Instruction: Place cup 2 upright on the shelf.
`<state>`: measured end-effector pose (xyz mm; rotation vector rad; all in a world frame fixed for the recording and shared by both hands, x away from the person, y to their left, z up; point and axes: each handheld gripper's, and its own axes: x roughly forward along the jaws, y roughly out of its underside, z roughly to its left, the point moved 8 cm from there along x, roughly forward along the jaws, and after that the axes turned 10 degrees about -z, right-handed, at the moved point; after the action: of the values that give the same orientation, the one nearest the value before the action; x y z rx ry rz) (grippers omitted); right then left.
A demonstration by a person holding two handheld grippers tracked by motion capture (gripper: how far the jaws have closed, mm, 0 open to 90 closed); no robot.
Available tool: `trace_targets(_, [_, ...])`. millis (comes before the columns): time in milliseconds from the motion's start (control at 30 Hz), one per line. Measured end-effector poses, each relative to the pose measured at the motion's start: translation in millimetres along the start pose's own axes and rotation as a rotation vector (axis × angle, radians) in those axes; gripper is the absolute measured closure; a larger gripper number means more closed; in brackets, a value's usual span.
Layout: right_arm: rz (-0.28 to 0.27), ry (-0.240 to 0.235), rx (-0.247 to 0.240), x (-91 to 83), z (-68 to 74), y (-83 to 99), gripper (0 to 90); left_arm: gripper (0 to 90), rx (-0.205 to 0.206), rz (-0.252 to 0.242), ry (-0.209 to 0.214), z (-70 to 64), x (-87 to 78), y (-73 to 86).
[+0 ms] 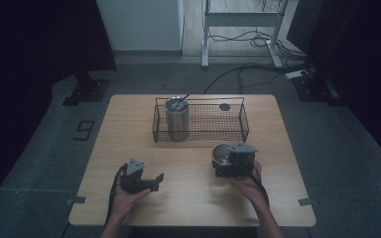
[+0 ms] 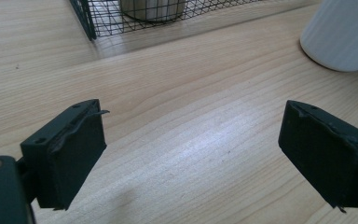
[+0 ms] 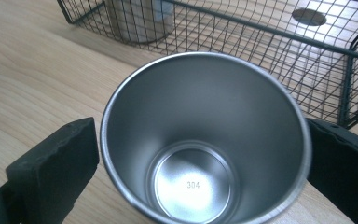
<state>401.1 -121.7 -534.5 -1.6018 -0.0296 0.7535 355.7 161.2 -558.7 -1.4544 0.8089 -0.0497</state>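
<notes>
The open stainless-steel cup [image 3: 205, 140] stands upright on the light wooden table [image 1: 193, 198], right of centre and just near of the black wire basket [image 1: 201, 121]. The right gripper [image 1: 233, 161] brackets the cup, one jaw against each side of its wall. Stamped on the cup's inner base is "304". A lidded steel tumbler [image 1: 176, 118] stands upright in the basket's left end. The left gripper [image 1: 141, 178] rests at the near left, jaws wide apart over bare wood.

lab: floor cables [image 1: 238, 74], taped markers [image 1: 84, 130]
</notes>
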Motion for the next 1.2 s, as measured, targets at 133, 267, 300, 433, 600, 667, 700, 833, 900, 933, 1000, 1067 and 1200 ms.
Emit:
trace_targets(133, [0.021,0.000,-0.014,7.8,0.2,2.9,0.0,7.2,0.002,0.006,0.000,-0.2,1.1,1.6])
trace_targets(267, [0.026,-0.013,-0.023,10.9,-0.1,4.8,0.9,7.2,-0.006,0.002,-0.004,0.4,1.5,1.8])
trace_targets(300, [0.023,-0.014,-0.022,11.4,-0.2,4.7,1.8,7.2,-0.009,0.002,-0.006,0.8,1.7,1.9])
trace_targets(433, [0.011,-0.007,-0.050,11.7,-2.0,7.0,6.2,7.2,-0.013,0.001,-0.007,1.6,1.5,2.2])
trace_targets(600, [0.016,-0.023,-0.056,11.5,-2.3,6.8,6.4,7.3,-0.022,-0.007,-0.009,1.9,0.5,1.4])
trace_targets(667, [0.020,-0.023,-0.055,11.3,-2.3,6.7,6.4,7.2,-0.024,-0.008,-0.006,2.1,-0.1,1.0])
trace_targets(700, [0.021,-0.023,-0.054,11.3,-2.2,6.7,6.5,7.3,-0.024,-0.008,-0.007,2.3,-0.4,0.9])
trace_targets(833, [0.021,-0.025,-0.050,10.8,-2.5,6.6,6.6,7.4,-0.027,-0.012,-0.008,2.9,-1.0,0.5])
trace_targets(900, [0.019,-0.030,-0.043,10.5,-2.3,6.5,6.6,7.4,-0.027,-0.015,-0.009,3.2,-1.2,0.3])
trace_targets(933, [0.018,-0.034,-0.039,10.4,-2.2,6.4,6.6,7.5,-0.026,-0.013,-0.009,3.3,-1.5,0.2])
trace_targets(1000, [0.014,-0.046,-0.030,10.0,-1.6,6.2,6.6,7.8,-0.024,-0.014,-0.012,3.8,-2.0,-0.1])
trace_targets(1067, [0.006,-0.053,-0.030,9.0,-0.8,5.2,6.6,7.8,-0.023,-0.015,-0.014,4.0,-2.5,-0.3])
trace_targets(1200, [-0.012,-0.057,-0.033,4.6,0.5,1.1,6.6,7.8,-0.023,-0.016,-0.013,4.1,-3.1,-0.6])
